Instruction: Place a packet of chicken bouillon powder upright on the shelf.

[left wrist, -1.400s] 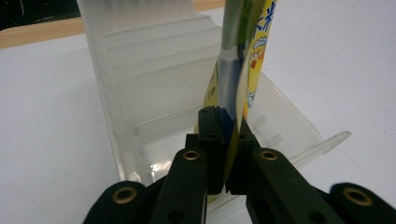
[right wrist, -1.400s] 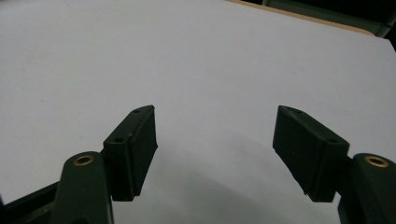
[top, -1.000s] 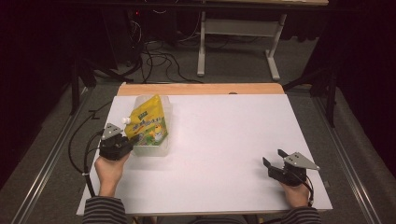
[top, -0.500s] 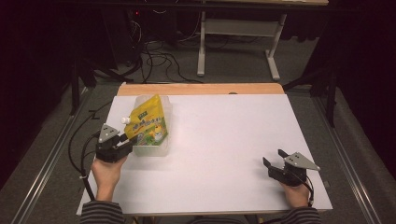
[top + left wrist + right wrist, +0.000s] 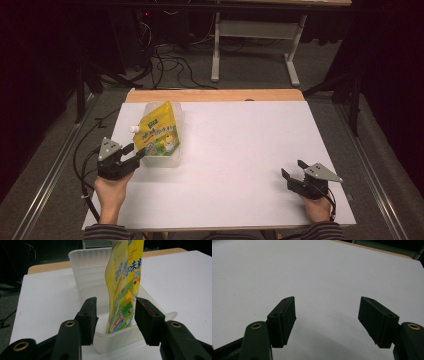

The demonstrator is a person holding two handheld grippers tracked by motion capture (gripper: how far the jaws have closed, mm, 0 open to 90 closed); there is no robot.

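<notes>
Your left gripper (image 5: pixel 115 320) has its fingers apart, straddling the near wall of the clear tub (image 5: pixel 82 267). The yellow pouch (image 5: pixel 125 285) stands upright inside it, just beyond and between them, likely propped there for an easy pinch. Your right gripper (image 5: pixel 327 322) rests well apart on the bare desk (image 5: pixel 324 270), fingers spread, holding nothing.

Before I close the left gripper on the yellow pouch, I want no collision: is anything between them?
Yes. The clear plastic bin's near wall stands between the left gripper and the yellow pouch, which stands inside the bin. The open jaws straddle that wall's rim.
</notes>
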